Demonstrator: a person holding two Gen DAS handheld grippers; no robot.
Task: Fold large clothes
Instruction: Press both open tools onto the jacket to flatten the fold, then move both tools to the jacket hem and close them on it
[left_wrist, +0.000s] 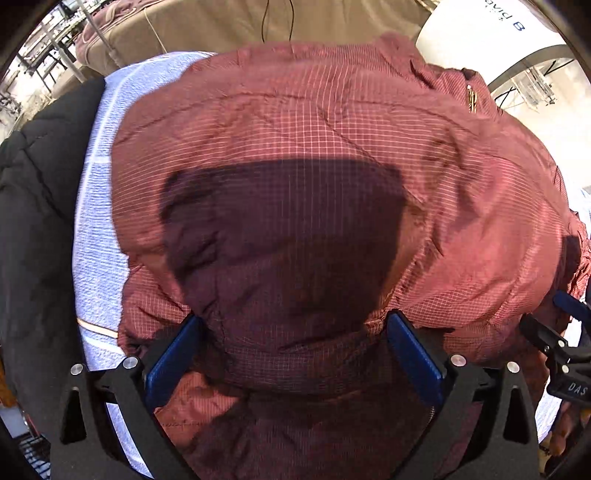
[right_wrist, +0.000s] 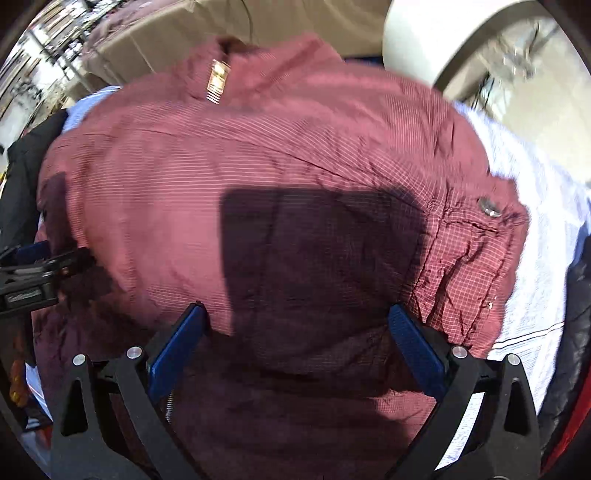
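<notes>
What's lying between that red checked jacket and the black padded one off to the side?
A strip of pale blue cloth, showing in the left wrist view. It runs between the red checked jacket and the black padded one.

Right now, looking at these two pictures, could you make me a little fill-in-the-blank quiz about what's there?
1. The dark red checked padded jacket lies on a pale ____ cloth.
2. The pads of the left hand-held gripper are coloured ____.
3. Both the left and the right hand-held gripper have their jaws ____.

Missing words: blue; blue; open
</notes>
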